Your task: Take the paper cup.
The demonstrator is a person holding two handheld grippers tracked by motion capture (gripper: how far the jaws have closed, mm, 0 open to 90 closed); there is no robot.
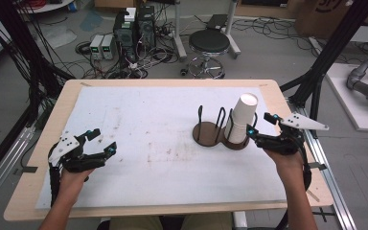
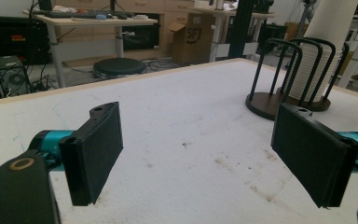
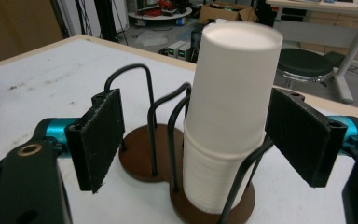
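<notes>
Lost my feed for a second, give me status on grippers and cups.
Right gripper open, jaws either side of the cup stack, not touching. Stack upright in the wire holder. Left gripper open, idle over the mat.

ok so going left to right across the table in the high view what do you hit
left hand-held gripper → empty side of the brown cup holder → stack of white paper cups → right hand-held gripper
</notes>
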